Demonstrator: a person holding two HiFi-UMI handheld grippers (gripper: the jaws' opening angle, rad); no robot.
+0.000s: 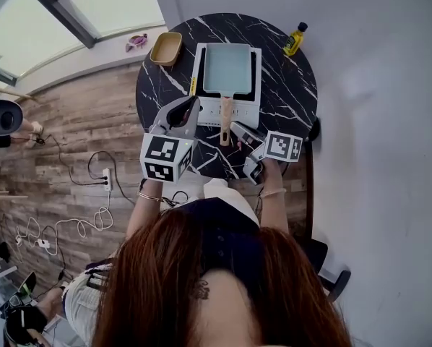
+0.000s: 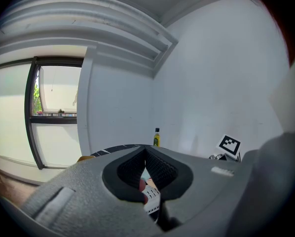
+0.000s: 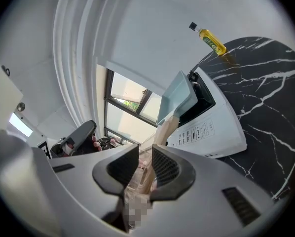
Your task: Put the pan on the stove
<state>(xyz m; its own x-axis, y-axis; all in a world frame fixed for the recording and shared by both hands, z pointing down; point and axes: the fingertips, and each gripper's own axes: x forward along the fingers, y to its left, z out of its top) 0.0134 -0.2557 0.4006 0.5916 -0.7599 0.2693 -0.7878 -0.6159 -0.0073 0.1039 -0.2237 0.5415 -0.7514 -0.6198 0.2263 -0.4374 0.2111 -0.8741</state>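
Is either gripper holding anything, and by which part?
Right gripper jaws flank the end of the wooden handle of the pale blue rectangular pan; contact unclear. Left gripper shut, empty.

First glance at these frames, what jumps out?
A pale blue rectangular pan sits on the white stove mid-table, its wooden handle pointing toward the near edge. The left gripper, jaws together, and the right gripper flank the handle's end. A yellow oil bottle stands at the far right edge of the black marble table.

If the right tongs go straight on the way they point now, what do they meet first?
Most likely the pan handle: it lies straight ahead of the right tongs, in line with their gap. Depth is unclear.
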